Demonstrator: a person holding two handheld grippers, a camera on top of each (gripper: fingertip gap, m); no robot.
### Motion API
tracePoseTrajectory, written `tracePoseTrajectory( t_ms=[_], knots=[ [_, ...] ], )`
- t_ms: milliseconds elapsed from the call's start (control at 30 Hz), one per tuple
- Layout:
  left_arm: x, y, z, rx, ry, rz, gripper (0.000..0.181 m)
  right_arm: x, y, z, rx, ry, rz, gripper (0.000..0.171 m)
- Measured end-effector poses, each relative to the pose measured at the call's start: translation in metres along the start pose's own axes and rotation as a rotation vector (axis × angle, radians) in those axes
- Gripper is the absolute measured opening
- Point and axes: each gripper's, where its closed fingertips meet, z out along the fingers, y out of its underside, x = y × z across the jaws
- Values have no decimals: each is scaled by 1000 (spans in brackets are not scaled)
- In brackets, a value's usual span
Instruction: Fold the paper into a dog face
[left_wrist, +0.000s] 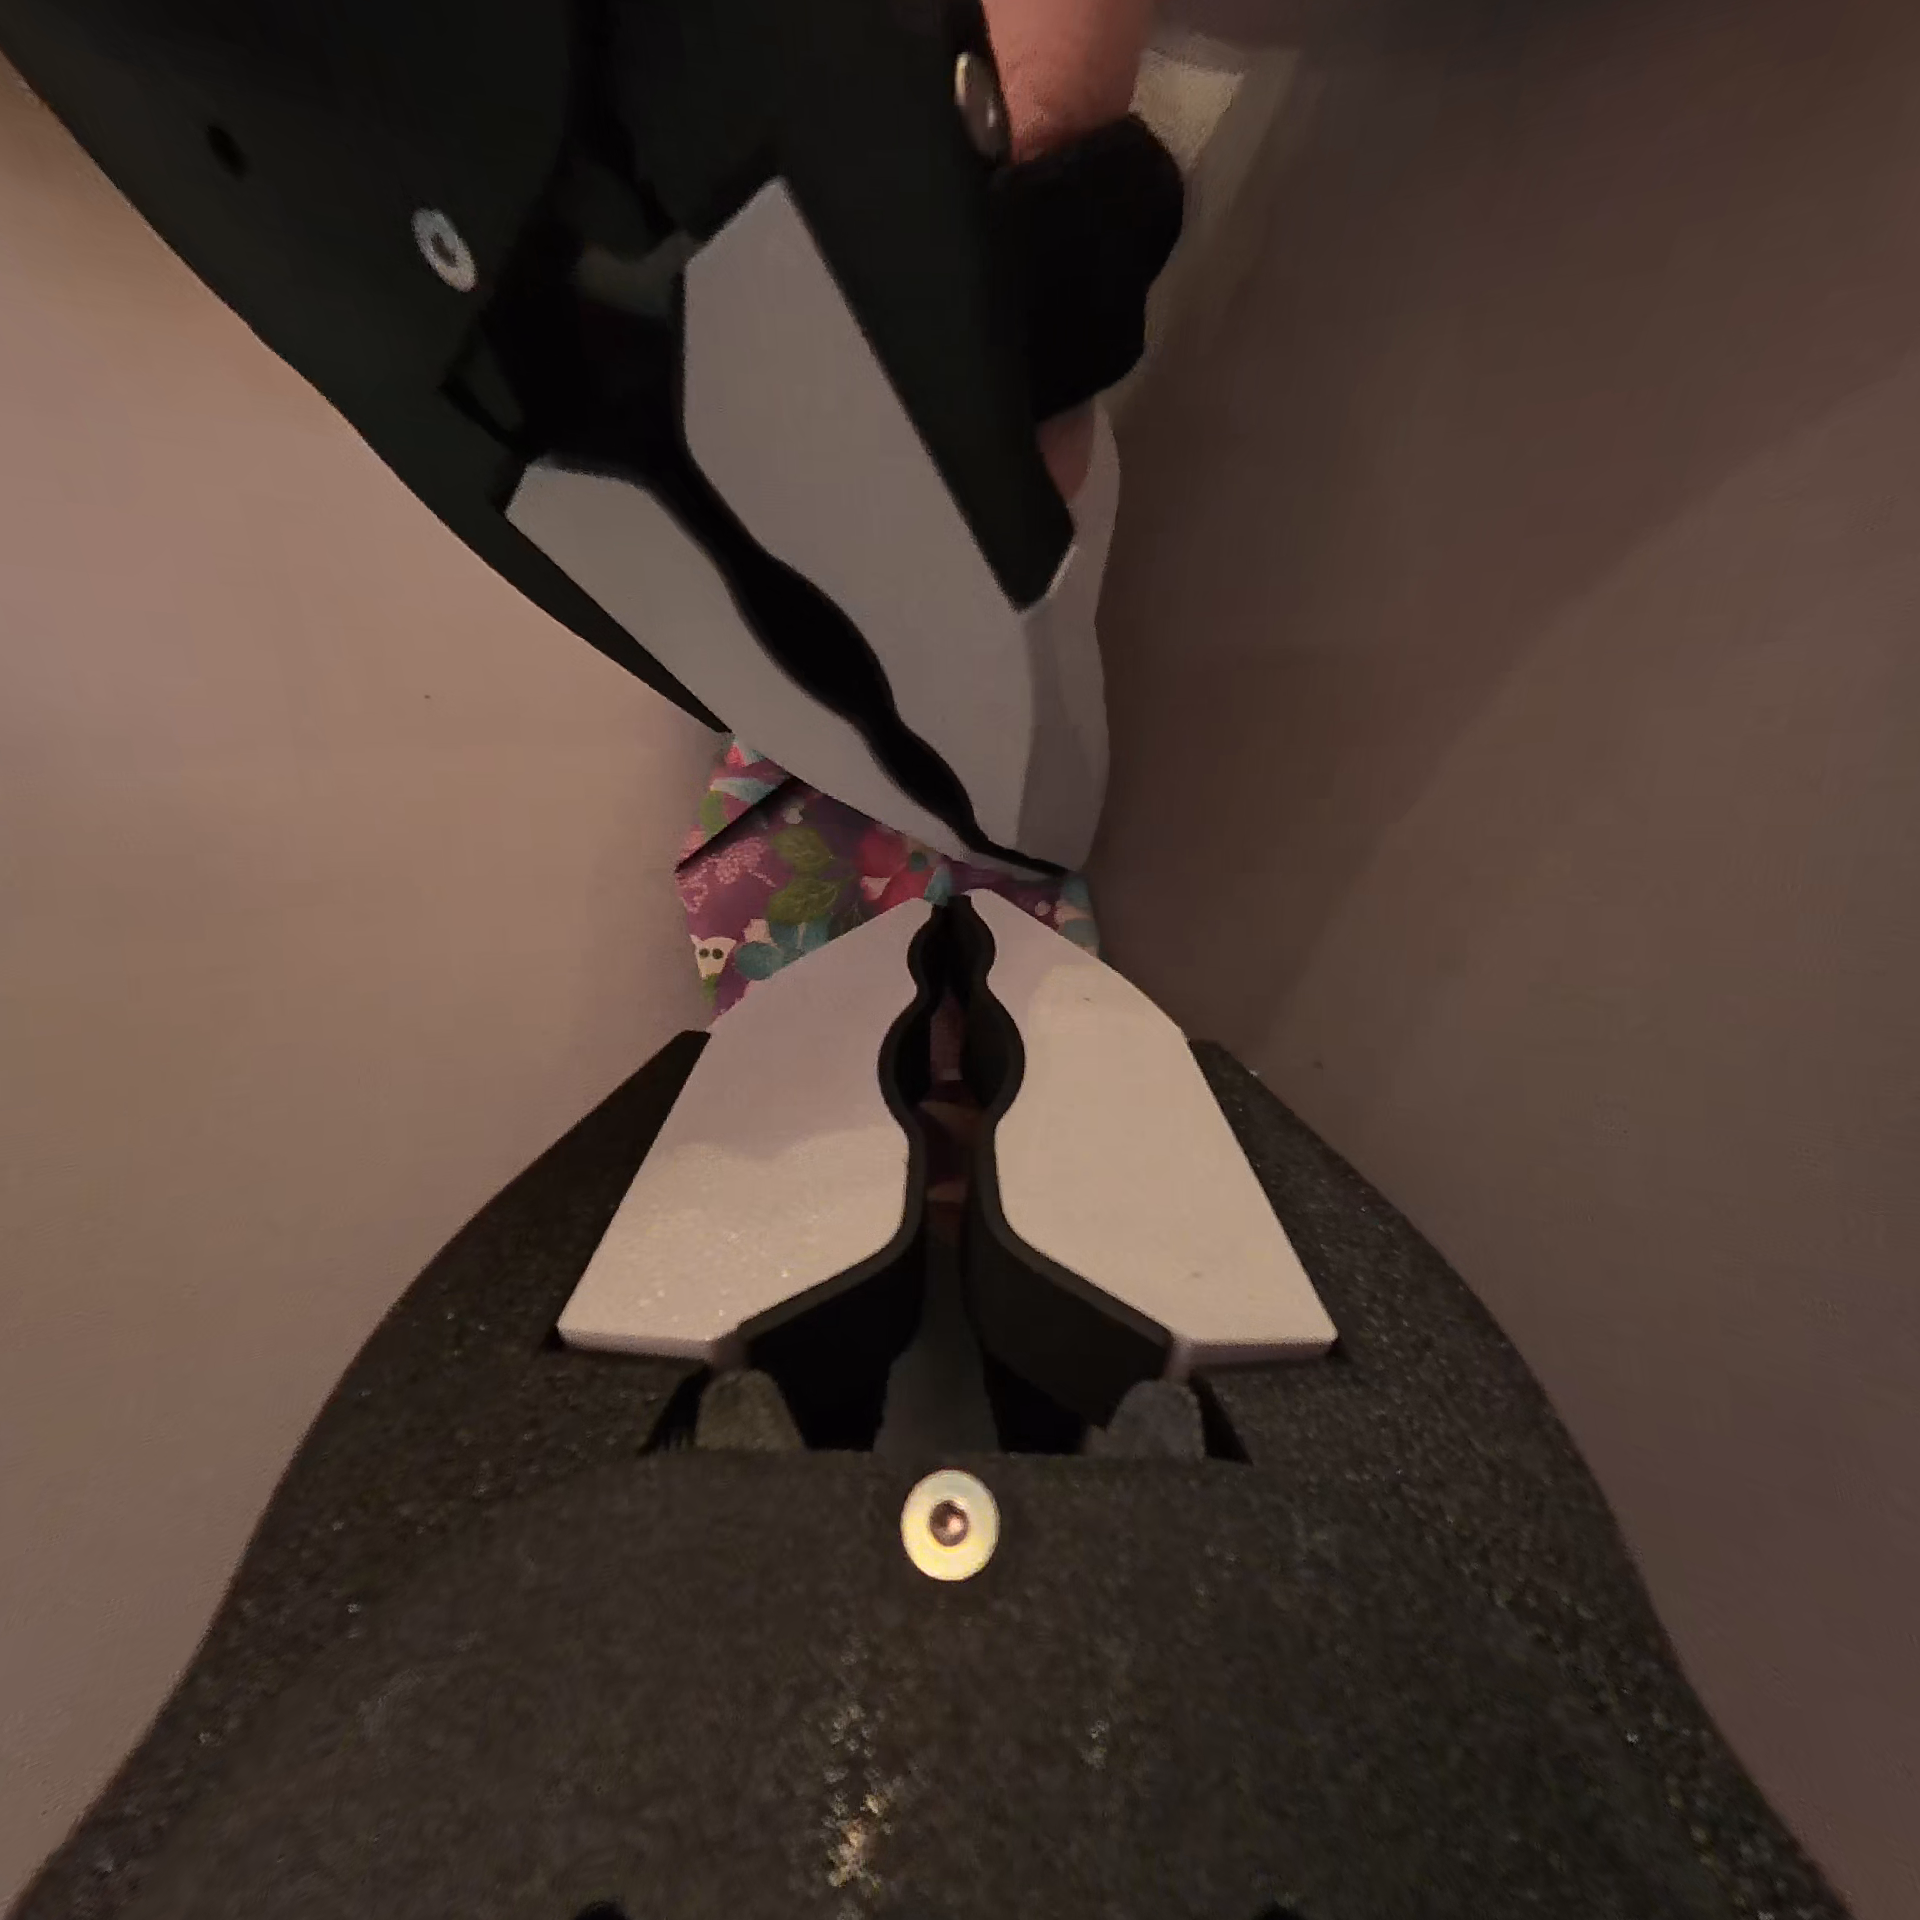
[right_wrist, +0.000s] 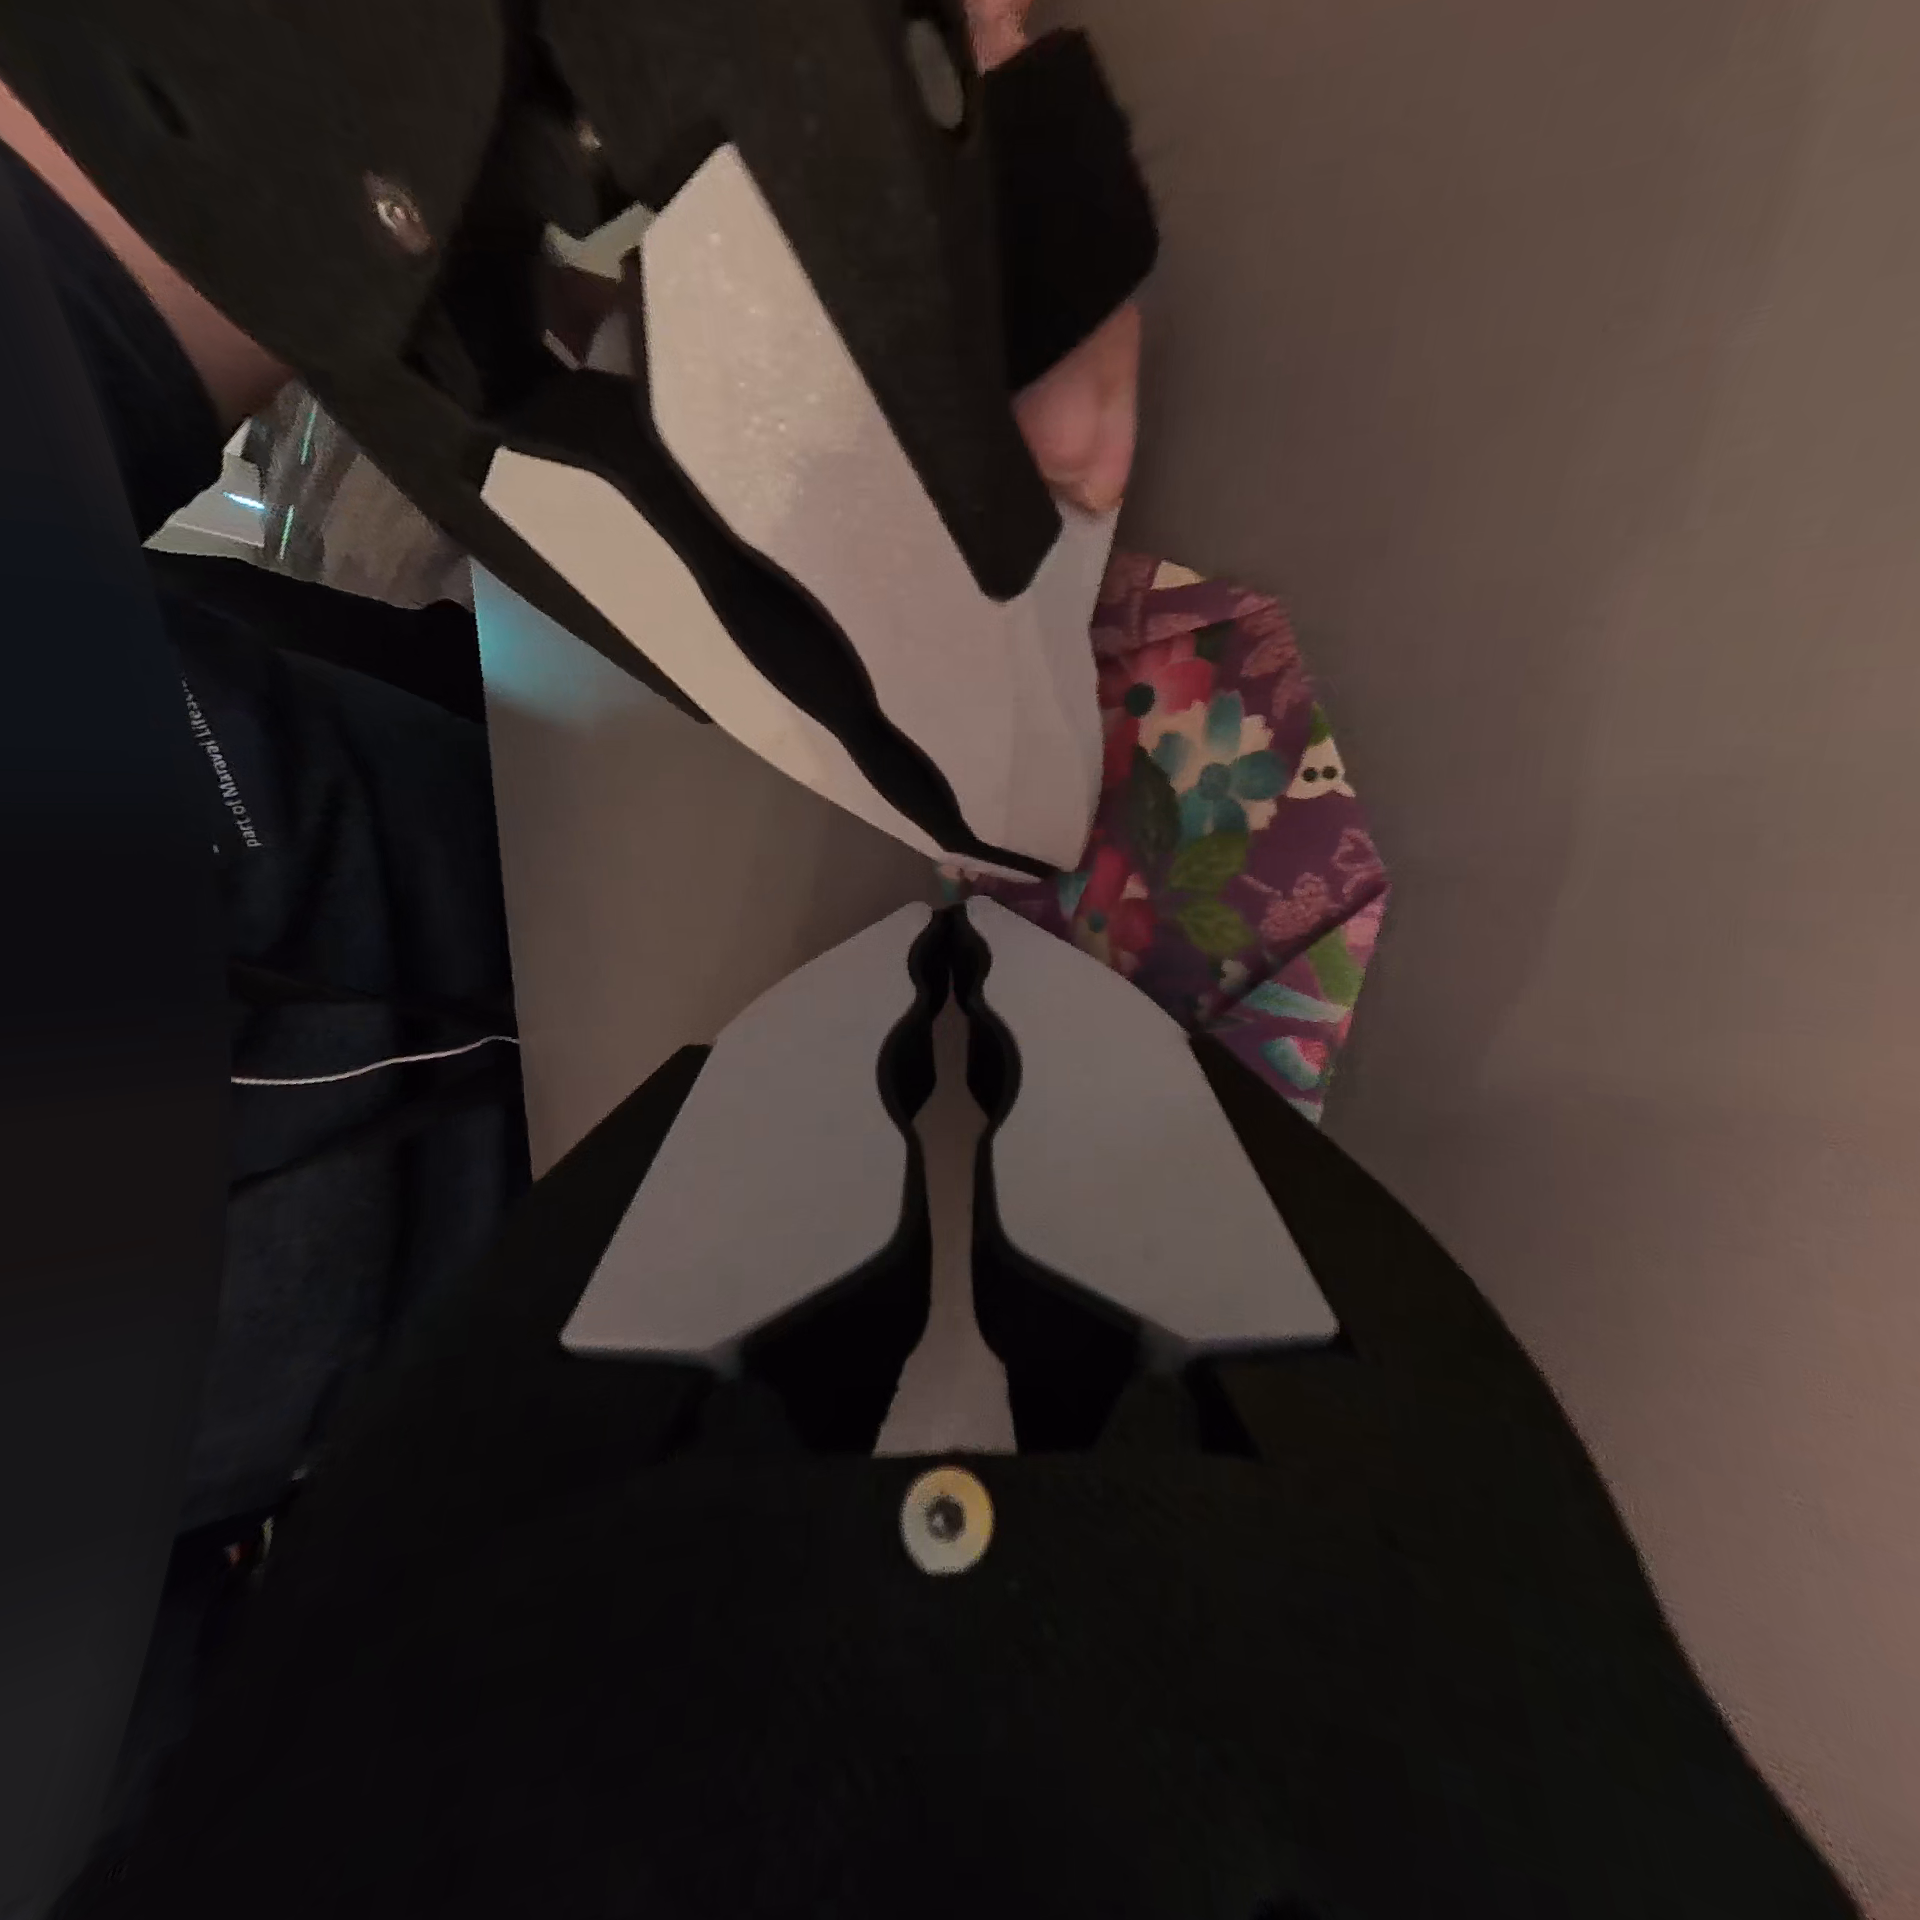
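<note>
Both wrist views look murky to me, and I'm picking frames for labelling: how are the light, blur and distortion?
Left wrist view: dim, warm light; the right gripper above is motion-blurred, the floral paper fairly sharp; wide-angle bending at the edges. Right wrist view: darker, the left side nearly black; the left gripper above is slightly soft.

Origami paper (right_wrist: 1236, 831): purple ground, floral print in pink, teal, white, with green leaves. Left gripper (left_wrist: 951, 909) and right gripper (right_wrist: 951, 909): pale grey fingers, black bodies. Table surface (left_wrist: 312, 831): plain beige.
</note>
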Motion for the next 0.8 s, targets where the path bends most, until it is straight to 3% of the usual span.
tracePoseTrajectory(
  t_ms=[33, 400, 533, 800],
  knots=[
    [0, 0, 0, -1, -1, 2, 0, 0, 0, 1, -8, 0, -3, 2],
    [0, 0, 0, 17, 0, -5, 0, 2, 2, 3, -24, 99, -63, 2],
    [0, 0, 0, 16, 0, 0, 1, -11, -3, 1, 23, -72, 54, 2],
    [0, 0, 0, 12, 4, 4, 0, -1, 7, 1, -64, -68, 94, 2]
  ],
)
